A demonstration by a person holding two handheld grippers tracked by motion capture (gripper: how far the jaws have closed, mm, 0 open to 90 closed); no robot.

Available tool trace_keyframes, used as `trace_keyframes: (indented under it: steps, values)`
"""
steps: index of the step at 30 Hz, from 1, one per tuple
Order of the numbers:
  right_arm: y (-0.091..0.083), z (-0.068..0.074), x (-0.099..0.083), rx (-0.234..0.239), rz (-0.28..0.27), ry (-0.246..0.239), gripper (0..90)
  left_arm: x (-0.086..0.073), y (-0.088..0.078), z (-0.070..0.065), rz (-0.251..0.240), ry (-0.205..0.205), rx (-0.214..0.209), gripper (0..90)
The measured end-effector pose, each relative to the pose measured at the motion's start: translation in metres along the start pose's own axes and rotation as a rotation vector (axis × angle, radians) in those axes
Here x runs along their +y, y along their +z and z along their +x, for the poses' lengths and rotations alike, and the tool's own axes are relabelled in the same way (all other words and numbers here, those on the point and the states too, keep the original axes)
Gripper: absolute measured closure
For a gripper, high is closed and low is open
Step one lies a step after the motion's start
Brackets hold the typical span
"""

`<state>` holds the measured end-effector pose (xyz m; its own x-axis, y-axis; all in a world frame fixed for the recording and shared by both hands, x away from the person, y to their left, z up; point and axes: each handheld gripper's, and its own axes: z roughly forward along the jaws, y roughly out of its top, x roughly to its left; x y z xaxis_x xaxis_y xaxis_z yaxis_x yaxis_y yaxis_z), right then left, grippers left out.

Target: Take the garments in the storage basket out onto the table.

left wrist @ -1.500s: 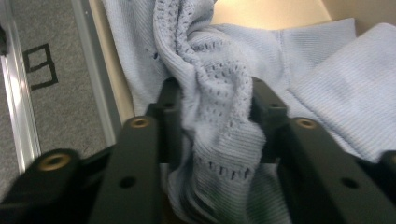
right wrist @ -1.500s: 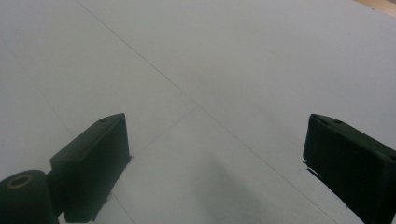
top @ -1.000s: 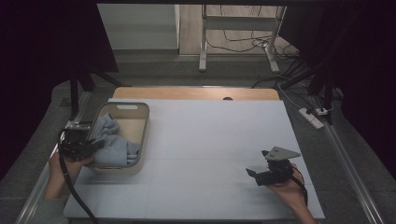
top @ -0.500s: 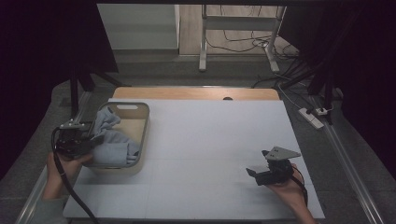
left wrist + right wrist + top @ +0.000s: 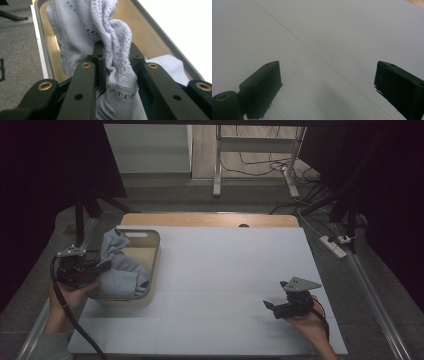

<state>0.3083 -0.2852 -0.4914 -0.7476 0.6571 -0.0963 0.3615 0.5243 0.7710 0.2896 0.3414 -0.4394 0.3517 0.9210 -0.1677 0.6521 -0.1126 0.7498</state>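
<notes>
A pale blue knitted cloth (image 5: 120,267) lies bunched in a grey-rimmed tray (image 5: 155,251) with a tan floor at the table's left. One part of the cloth rises above the tray's far end. My left gripper (image 5: 95,269) sits at the tray's left side, shut on a twisted fold of the knitted cloth (image 5: 117,52), with the jaws pinching it from both sides. My right gripper (image 5: 270,306) rests low over the white tabletop (image 5: 235,265) at the front right, open, with bare table between its jaws (image 5: 327,82).
A strip of bare wood (image 5: 210,219) runs along the table's far edge. A power strip (image 5: 334,246) lies on the floor to the right, and metal stand legs (image 5: 217,165) with cables stand beyond the table. Grey carpet (image 5: 17,50) lies left of the tray.
My left gripper has drawn the cloth up and toward the tray's left side, so the cloth now stands higher at the far end. The right gripper has stayed put.
</notes>
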Motion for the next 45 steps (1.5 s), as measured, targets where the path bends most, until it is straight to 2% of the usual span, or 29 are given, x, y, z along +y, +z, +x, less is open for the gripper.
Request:
trace_keyframes:
  steps: [9, 22, 26, 45]
  values:
    - [0.000, 0.000, 0.000, 0.000, 0.001, 0.001, 6.8, 0.003, -0.009, -0.002, -0.070, -0.006, -0.019, 74.0]
    - [0.001, 0.000, 0.000, -0.003, 0.007, 0.004, 6.8, 0.005, -0.017, -0.004, -0.130, -0.008, -0.048, 74.0]
    - [0.001, 0.000, 0.000, -0.004, 0.005, 0.003, 6.9, 0.006, -0.021, -0.004, -0.161, -0.014, -0.054, 74.0]
    - [0.001, 0.000, 0.000, -0.006, 0.003, 0.007, 6.8, 0.011, -0.030, -0.003, -0.241, -0.038, -0.078, 74.0]
